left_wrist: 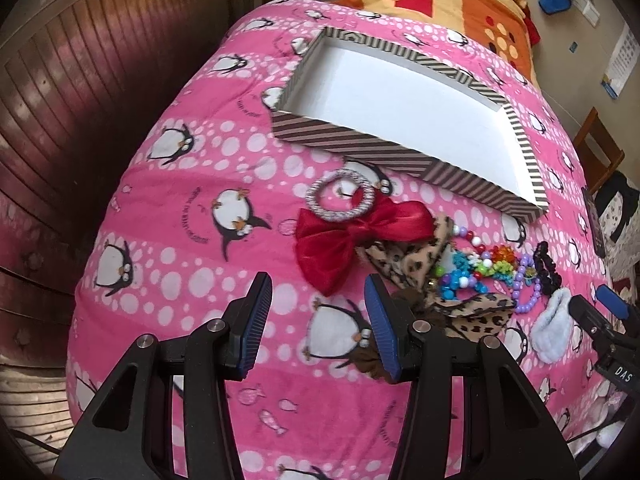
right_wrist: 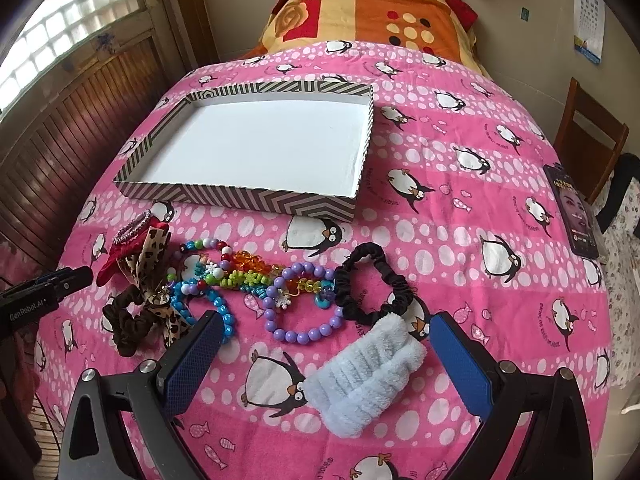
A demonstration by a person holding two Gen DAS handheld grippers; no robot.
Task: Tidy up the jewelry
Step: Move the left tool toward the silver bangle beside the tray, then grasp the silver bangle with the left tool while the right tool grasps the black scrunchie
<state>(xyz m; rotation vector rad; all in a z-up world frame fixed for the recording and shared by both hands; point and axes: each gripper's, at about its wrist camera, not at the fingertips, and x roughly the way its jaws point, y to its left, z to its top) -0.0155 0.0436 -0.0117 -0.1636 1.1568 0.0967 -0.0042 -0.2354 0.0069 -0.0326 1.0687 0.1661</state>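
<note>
— Hovering both tongs over the bed (right_wrist: pixel 460 152), you have nothing picked up yet. Your left tongs (left_wrist: pixel 318 320) are spread with nothing between them, and your right tongs (right_wrist: pixel 326 356) are spread wider, also holding nothing.

— Where does the jewelry lie?

— All in a loose heap on the pink penguin blanket, just in front of the striped tray (right_wrist: pixel 248 199), which has nothing in it. Nearest your right tongs is the pale blue fluffy band (right_wrist: pixel 372 388), lying partly between the fingers. Beside it sit the black scrunchie (right_wrist: pixel 374 284) and the purple bead bracelet (right_wrist: pixel 298 304), touching each other. Further left are the tangled colourful beads (right_wrist: pixel 240 272), the leopard ribbon (right_wrist: pixel 152 276) and the brown scrunchie (right_wrist: pixel 128 322).

— And on your left side?

— The red bow (left_wrist: pixel 352 240) and the silver ring bangle (left_wrist: pixel 340 200), which overlap.

— So which step is this?

— By my reading, the very first pick. Lower your right tongs around the fluffy band, squeeze it, then carry it into the tray. Mind the tangle later; beads may drag neighbours along.
</note>
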